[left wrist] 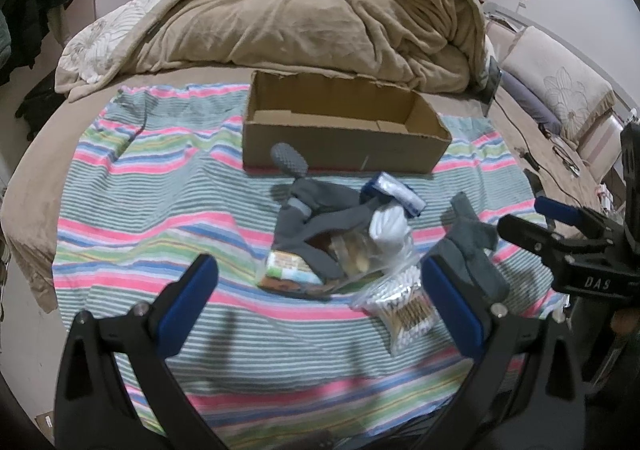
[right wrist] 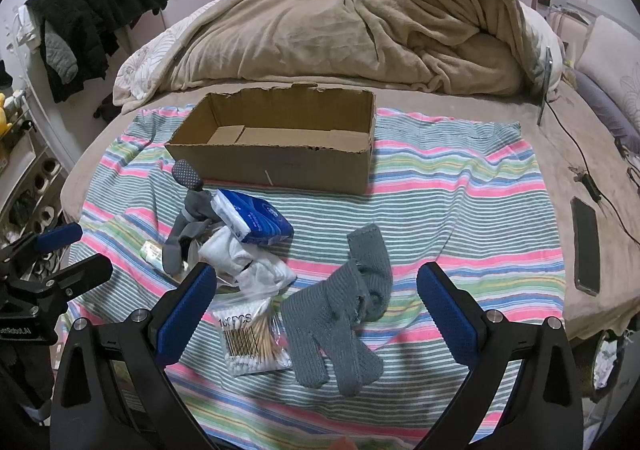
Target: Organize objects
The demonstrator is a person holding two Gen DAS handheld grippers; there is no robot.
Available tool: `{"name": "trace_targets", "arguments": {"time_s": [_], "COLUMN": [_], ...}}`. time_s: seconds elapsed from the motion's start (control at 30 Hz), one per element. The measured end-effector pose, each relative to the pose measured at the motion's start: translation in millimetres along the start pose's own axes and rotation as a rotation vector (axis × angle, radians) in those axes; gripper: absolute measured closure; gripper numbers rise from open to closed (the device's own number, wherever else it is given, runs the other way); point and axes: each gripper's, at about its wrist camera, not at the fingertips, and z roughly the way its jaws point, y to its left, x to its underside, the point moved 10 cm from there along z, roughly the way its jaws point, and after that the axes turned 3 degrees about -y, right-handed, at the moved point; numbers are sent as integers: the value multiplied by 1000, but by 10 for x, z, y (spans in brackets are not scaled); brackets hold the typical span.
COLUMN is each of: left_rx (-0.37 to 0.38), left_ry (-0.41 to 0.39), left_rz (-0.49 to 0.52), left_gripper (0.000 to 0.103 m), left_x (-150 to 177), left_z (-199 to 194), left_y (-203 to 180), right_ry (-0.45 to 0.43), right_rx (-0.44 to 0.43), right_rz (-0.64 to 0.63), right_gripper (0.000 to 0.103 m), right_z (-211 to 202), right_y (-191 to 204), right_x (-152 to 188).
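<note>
On striped towel, cardboard box sits at 12 o'clock, open. Left gripper and right gripper both spread wide, holding nothing. Grey knit gloves btwn right fingers; cotton swab pack at 9 o'clock. Snack packet partly hidden under grey socks.

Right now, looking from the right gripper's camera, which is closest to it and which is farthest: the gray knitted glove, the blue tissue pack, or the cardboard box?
From the right gripper:
1. Gray knitted glove, right between its fingers.
2. Blue tissue pack, farther back on the left.
3. Cardboard box, at the far end of the striped towel.
</note>
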Motion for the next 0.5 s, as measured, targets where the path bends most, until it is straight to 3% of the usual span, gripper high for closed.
{"name": "trace_targets", "arguments": {"time_s": [0.5], "left_rx": [-5], "left_ry": [63], "left_rz": [33], "left_gripper": [1], "left_x": [173], "left_z": [257], "left_y": [-1], "right_ry": [31], "right_rx": [8], "right_rz": [15], "right_gripper": [1], "right_z": [113], "right_y": [-57], "right_x": [28]}}
